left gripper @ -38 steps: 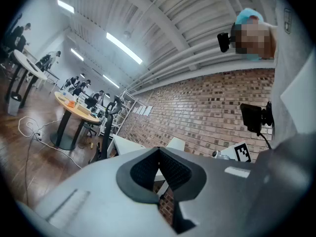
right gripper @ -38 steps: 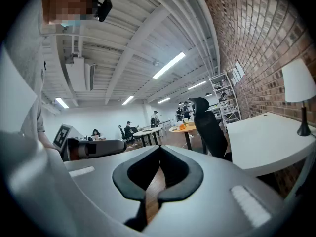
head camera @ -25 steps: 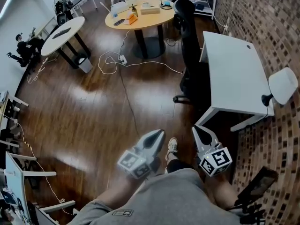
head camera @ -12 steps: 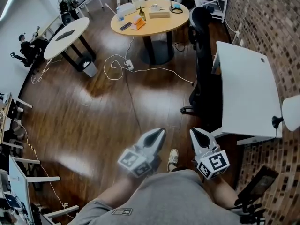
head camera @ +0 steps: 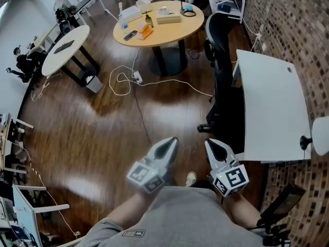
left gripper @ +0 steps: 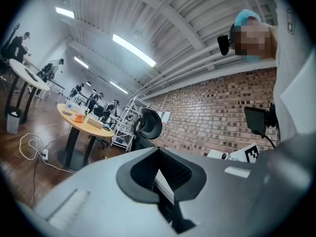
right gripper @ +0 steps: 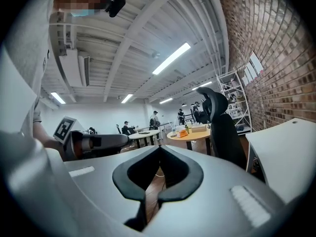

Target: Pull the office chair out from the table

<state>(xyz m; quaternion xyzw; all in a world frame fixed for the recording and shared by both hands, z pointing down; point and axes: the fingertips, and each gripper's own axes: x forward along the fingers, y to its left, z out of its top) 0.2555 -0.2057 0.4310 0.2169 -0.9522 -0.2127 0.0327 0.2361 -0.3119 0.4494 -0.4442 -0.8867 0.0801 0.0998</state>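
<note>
Down at 6 o'clock in the head view, the left claw (head camera: 172, 140) and right claw (head camera: 208, 142) sit side by side above the person's grey shirt (head camera: 180, 215), both pointing toward 12. Jaws are pressed together on both, nothing btw them, so both empty. The black office chair (head camera: 222, 76) is at approx 1 o'clock from the claws, tucked against the left edge of the white counter (head camera: 270, 107), back upright, well apart from both claws. The brick wall (head camera: 288, 24) runs down the 3 o'clock side. The round wooden counter (head camera: 169, 27) w/ boxes n bits on it is at 12, and a white cable (head camera: 154, 81) loops over the dark wood floor (head camera: 103, 122) btw it and the claws. One shoe (head camera: 190, 178) peeks out just below, btw the claws.
</note>
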